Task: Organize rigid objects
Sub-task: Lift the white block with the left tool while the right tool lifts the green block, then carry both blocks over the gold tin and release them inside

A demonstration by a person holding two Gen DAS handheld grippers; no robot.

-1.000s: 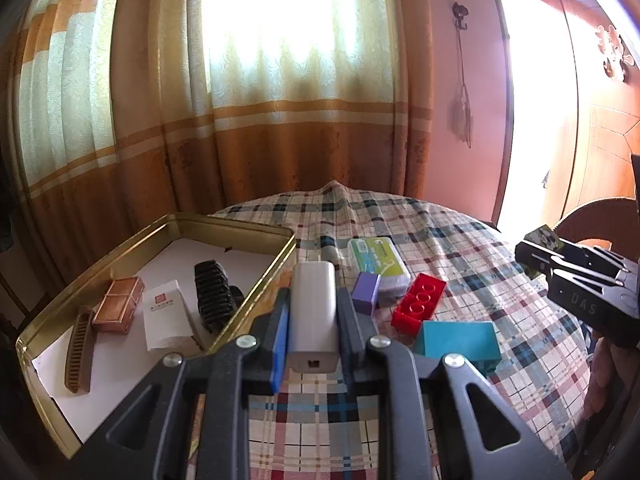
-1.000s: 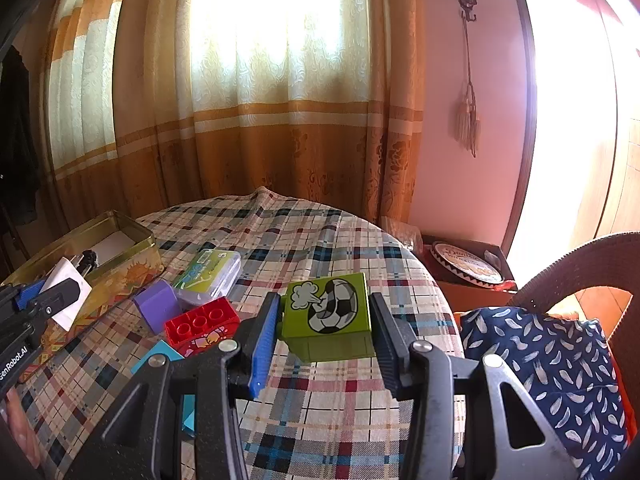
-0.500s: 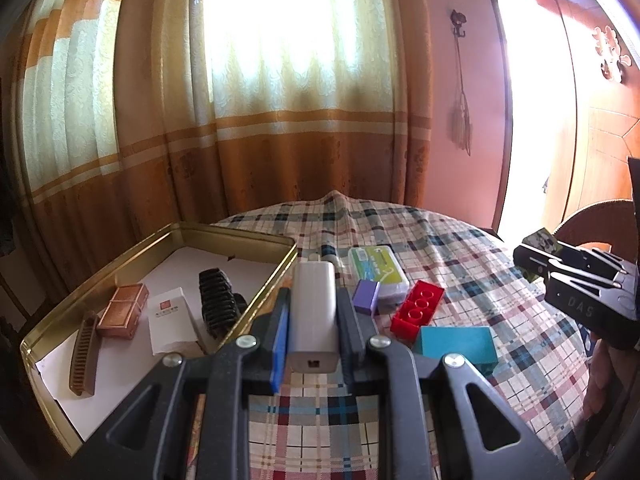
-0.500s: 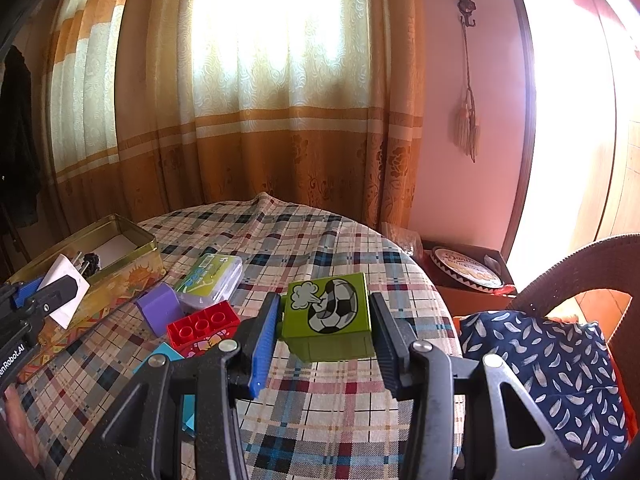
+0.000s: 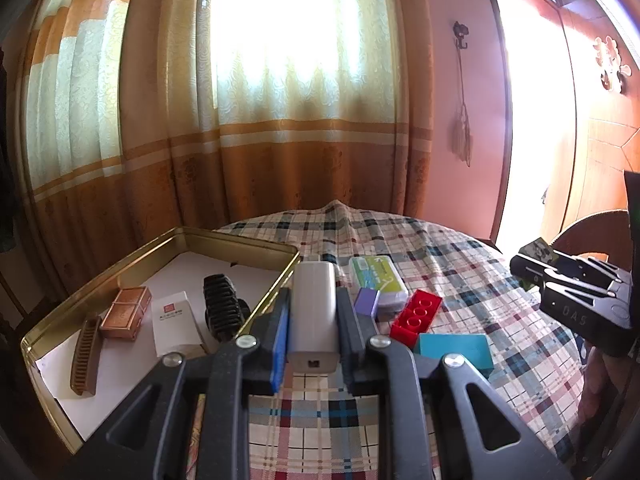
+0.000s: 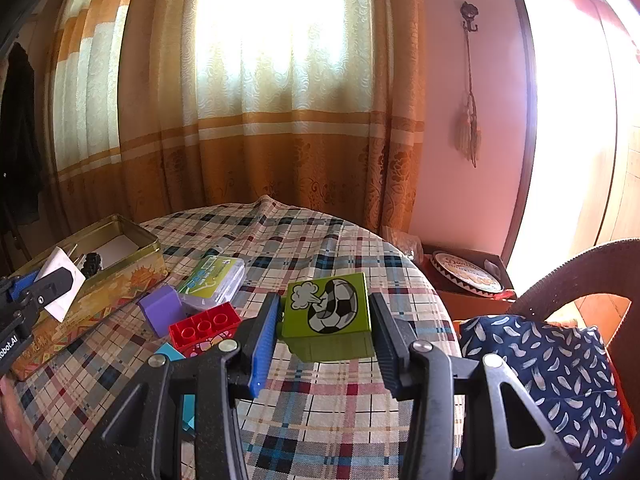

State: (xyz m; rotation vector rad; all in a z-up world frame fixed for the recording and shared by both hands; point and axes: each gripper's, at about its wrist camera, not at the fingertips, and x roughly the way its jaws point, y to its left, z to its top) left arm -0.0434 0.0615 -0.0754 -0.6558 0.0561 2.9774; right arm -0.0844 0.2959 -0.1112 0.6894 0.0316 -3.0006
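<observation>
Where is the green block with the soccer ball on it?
The green block is clamped in the right gripper, held above the plaid tablecloth, to the right of the red brick in the right wrist view.

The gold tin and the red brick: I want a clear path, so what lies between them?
In the left wrist view, between the gold tin and the red brick sit the grey charger, held in the left tongs, and a purple block.

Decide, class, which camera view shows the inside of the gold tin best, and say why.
The left wrist view: it looks down into the gold tin, showing the comb, copper box, white box and black piece. The right wrist view shows mostly the tin's outer wall.
</observation>
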